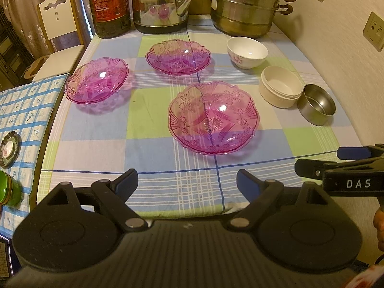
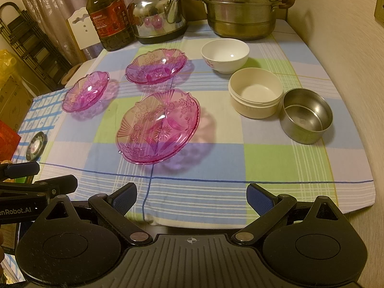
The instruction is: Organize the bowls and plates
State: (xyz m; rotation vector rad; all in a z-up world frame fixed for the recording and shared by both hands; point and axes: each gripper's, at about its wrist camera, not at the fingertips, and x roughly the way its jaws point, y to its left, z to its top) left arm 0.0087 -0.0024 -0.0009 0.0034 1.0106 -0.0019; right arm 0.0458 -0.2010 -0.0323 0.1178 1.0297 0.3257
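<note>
3 plates: translucent pink glass plates with scalloped rims and pressed flower patterns lie apart on the cloth, the near plate (image 1: 213, 117) closest to both claws, the far plate (image 1: 178, 56) behind it, the left plate (image 1: 97, 79) near the table's left edge.
3 bowls: a white ceramic bowl with a pink flower print (image 1: 247, 51), a cream round plastic bowl (image 1: 280, 89) and a small stainless steel bowl (image 1: 316, 103) sit in a line along the right side, the cream and steel ones touching or nearly so.
Layout: plates left, bowls right, none stacked; likely spread out so each kind can be gathered into 1 pile.
Left gripper (image 1: 187, 181): jaws spread wide, empty, held back over the near edge of the checked blue, green and white tablecloth (image 1: 148, 110).
Right gripper (image 2: 192, 195): equally wide, empty, level with the left, probably a starting pose.
Left view only: wall sockets (image 1: 374, 30), a green jar (image 1: 8, 189).
Right view only: a black folding rack (image 2: 31, 45), the steel bowl's inner step.
Both views: oil bottle (image 1: 109, 4), steel kettle (image 1: 163, 4), stacked steamer pot (image 1: 244, 7) along the back.
</note>
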